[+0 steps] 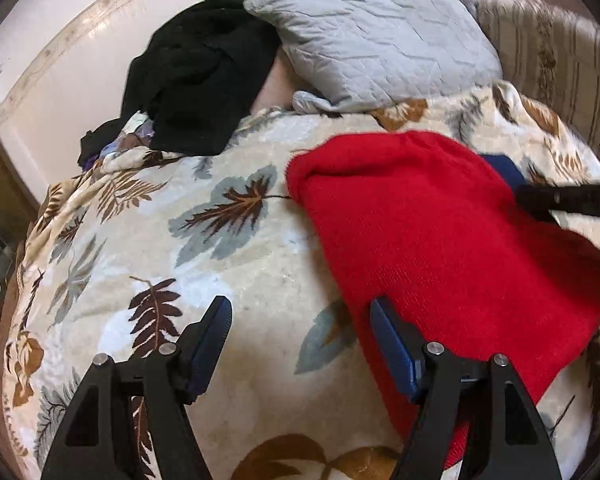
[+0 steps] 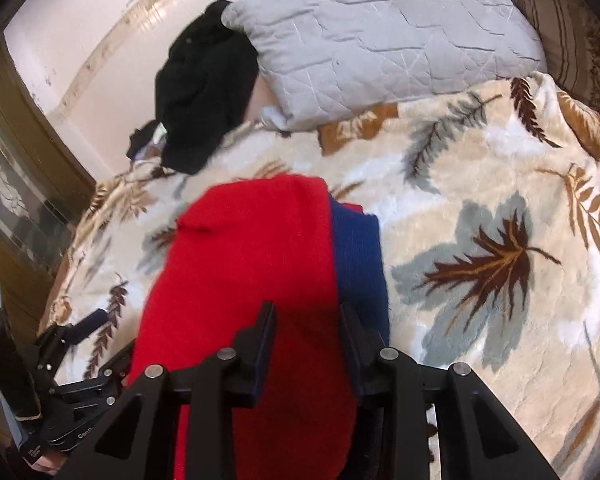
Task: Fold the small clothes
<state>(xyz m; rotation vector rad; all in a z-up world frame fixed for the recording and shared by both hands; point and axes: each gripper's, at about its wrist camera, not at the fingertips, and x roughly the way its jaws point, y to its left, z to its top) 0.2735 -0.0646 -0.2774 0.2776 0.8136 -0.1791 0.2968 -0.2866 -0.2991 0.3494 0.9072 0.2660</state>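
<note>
A red knit garment (image 1: 440,240) with a blue band (image 1: 504,170) lies folded on the leaf-print blanket (image 1: 220,248). My left gripper (image 1: 300,320) is open and empty, just left of the garment's near edge; its right finger (image 1: 392,344) touches the red fabric. In the right wrist view the red garment (image 2: 252,264) and its blue part (image 2: 360,252) run between my right gripper's fingers (image 2: 306,332), which stand partly apart around the fabric. Whether the grip is firm is not clear. The right gripper's finger also shows in the left wrist view (image 1: 568,200).
A black clothes pile (image 1: 196,72) and a grey quilted pillow (image 1: 372,40) lie at the far end of the bed. A striped cushion (image 1: 552,52) is at the far right. A dark wooden cabinet (image 2: 16,184) stands left of the bed. The left gripper shows at lower left (image 2: 72,360).
</note>
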